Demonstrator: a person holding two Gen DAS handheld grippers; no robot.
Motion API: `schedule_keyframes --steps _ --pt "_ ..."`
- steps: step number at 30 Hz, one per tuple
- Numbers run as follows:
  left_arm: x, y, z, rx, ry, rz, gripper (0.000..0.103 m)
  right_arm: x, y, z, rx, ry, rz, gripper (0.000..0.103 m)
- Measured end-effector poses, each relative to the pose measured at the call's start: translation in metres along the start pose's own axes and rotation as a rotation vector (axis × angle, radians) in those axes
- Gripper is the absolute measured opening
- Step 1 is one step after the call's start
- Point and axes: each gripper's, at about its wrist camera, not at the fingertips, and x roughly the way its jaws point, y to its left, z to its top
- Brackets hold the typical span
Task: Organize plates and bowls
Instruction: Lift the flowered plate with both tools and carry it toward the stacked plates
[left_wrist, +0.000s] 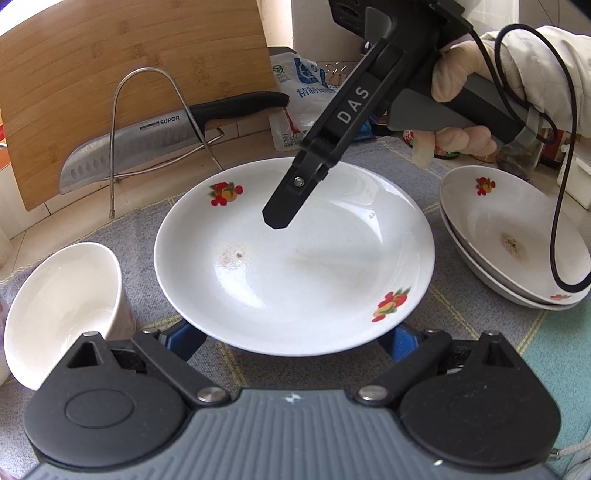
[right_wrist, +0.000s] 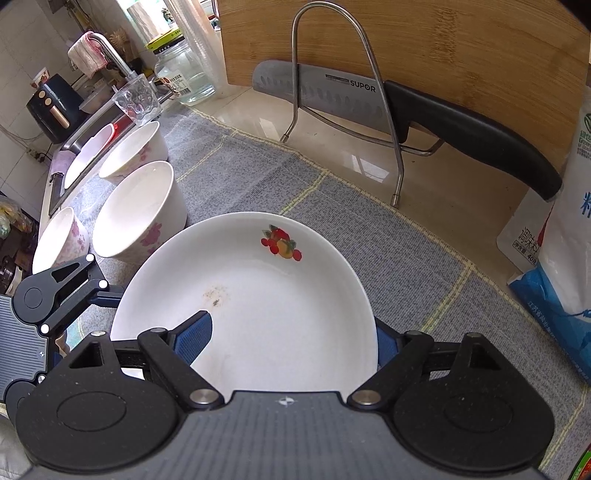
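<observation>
A white plate with fruit prints (left_wrist: 295, 258) lies on the grey mat in the middle; it also shows in the right wrist view (right_wrist: 258, 295). My left gripper (left_wrist: 291, 341) is open, its blue pads under the plate's near rim on both sides. My right gripper (right_wrist: 293, 341) is open, one blue pad (right_wrist: 194, 338) over the plate's inside, the other outside its rim; in the left wrist view its finger (left_wrist: 284, 210) hangs above the plate. Two stacked fruit-print plates (left_wrist: 517, 240) sit at the right. A white bowl (left_wrist: 62, 314) stands at the left.
A wire rack (right_wrist: 340, 92) holds a SUPOR knife (right_wrist: 406, 110) before a bamboo cutting board (right_wrist: 424, 44). Flowered bowls (right_wrist: 144, 214) line the mat's left, near a glass (right_wrist: 136, 99) and sink. Bags (right_wrist: 561, 229) stand at the right.
</observation>
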Motion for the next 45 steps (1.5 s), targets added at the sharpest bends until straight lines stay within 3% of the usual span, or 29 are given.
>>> schedule_keyframes --steps 21,36,45 --pt "-0.052 -0.035 -0.001 0.135 -0.026 -0.096 0.097 -0.057 0.04 -0.059 0.068 -0.085 -0.079 0.091" --pt "-0.046 -0.077 0.0 0.243 -0.036 -0.237 0.097 -0.097 0.037 -0.121 0.209 -0.151 -0.181 0.091" --pt "-0.032 -0.084 0.008 0.31 -0.014 -0.324 0.097 -0.112 0.025 -0.161 0.301 -0.158 -0.233 0.091"
